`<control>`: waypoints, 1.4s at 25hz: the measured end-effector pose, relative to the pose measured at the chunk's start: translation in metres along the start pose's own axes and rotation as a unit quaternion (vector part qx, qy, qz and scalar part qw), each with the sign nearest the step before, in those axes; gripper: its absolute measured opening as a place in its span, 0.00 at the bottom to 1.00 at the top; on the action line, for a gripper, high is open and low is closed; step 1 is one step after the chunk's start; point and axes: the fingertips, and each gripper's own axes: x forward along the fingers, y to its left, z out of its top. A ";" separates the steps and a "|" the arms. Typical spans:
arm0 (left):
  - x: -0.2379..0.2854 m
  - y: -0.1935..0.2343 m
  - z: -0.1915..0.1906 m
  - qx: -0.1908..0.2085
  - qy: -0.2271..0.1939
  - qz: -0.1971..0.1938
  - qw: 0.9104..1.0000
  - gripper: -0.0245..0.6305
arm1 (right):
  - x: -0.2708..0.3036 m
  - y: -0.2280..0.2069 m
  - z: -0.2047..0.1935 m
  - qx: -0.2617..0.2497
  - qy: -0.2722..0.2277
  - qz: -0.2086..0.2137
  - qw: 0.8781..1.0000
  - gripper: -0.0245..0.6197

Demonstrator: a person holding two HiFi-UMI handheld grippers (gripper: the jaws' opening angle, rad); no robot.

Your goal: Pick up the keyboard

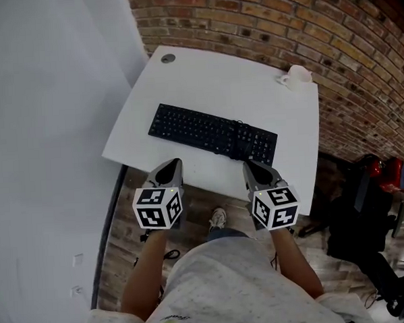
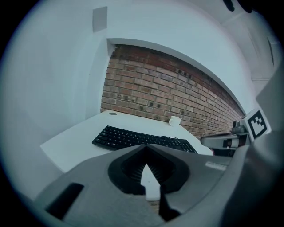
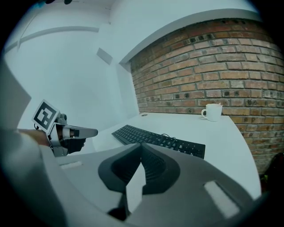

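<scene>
A black keyboard [image 1: 212, 133] lies slantwise on the white table [image 1: 184, 77], its cable bunched on its right part; it also shows in the left gripper view [image 2: 142, 138] and the right gripper view [image 3: 159, 140]. My left gripper [image 1: 172, 166] hovers over the table's near edge, short of the keyboard's left half, jaws shut and empty [image 2: 145, 146]. My right gripper [image 1: 251, 167] hangs at the near edge below the keyboard's right end, also shut with nothing in it [image 3: 141, 145]. Neither touches the keyboard.
A white cup [image 1: 297, 75] stands at the table's far right corner, near the brick wall [image 1: 331, 42]. A cable hole [image 1: 167, 58] marks the far left corner. A white wall [image 1: 45, 132] runs along the left. Dark bags and a chair [image 1: 370, 209] sit on the floor at right.
</scene>
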 end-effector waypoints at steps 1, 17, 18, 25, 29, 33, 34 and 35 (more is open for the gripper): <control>0.008 0.002 0.002 -0.001 0.001 -0.001 1.000 0.04 | 0.006 -0.005 0.001 0.001 0.002 -0.001 1.000 0.05; 0.089 0.019 0.026 0.021 0.024 0.000 1.000 0.04 | 0.047 -0.080 0.010 0.025 0.015 -0.048 0.998 0.09; 0.092 0.023 0.027 0.023 0.024 0.001 0.999 0.05 | 0.048 -0.084 0.009 0.027 0.015 -0.053 0.998 0.09; 0.113 0.061 0.033 0.042 0.035 0.009 0.998 0.16 | 0.055 -0.100 0.002 0.039 0.025 -0.098 0.994 0.14; 0.123 0.087 0.037 0.055 0.052 0.017 0.997 0.28 | 0.059 -0.109 -0.001 0.049 0.033 -0.132 0.989 0.21; 0.138 0.108 0.037 0.071 0.072 0.014 0.995 0.40 | 0.062 -0.119 -0.003 0.057 0.037 -0.169 0.983 0.27; 0.141 0.113 0.038 0.074 0.075 0.014 0.994 0.41 | 0.062 -0.121 -0.003 0.061 0.037 -0.177 0.982 0.29; 0.143 0.117 0.039 0.075 0.077 0.014 0.994 0.43 | 0.062 -0.123 -0.003 0.065 0.037 -0.185 0.980 0.31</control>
